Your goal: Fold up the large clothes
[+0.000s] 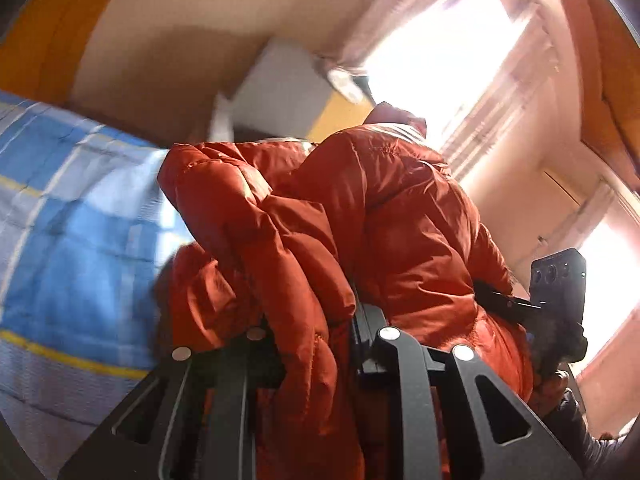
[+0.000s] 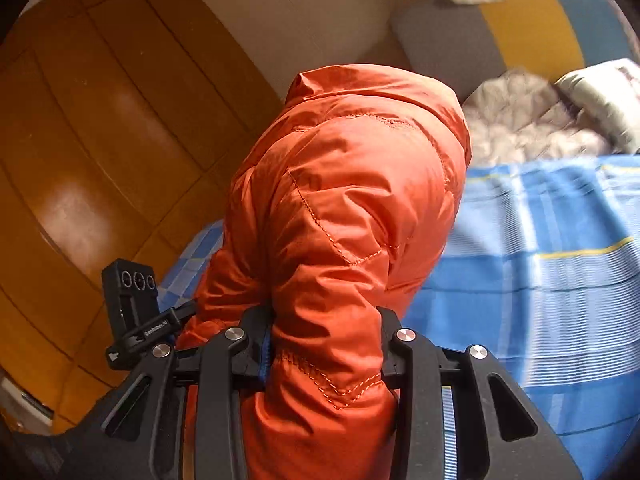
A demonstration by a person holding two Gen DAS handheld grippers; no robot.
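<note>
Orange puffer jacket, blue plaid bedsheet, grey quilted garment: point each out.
Orange puffer jacket (image 2: 352, 200): right wrist view, on the stitched panel above the jaws.
Blue plaid bedsheet (image 1: 80, 220): left wrist view, on a bare blue check left of the jacket.
Grey quilted garment (image 2: 520, 120): right wrist view, on its crumpled middle.

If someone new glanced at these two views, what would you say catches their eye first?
The orange puffy jacket fills the middle of both views, bunched up and clamped in the right tool and in the left tool. Beneath and beside it lies a blue plaid bedsheet. In the left wrist view a bright window glares at the upper right, behind the jacket.
</note>
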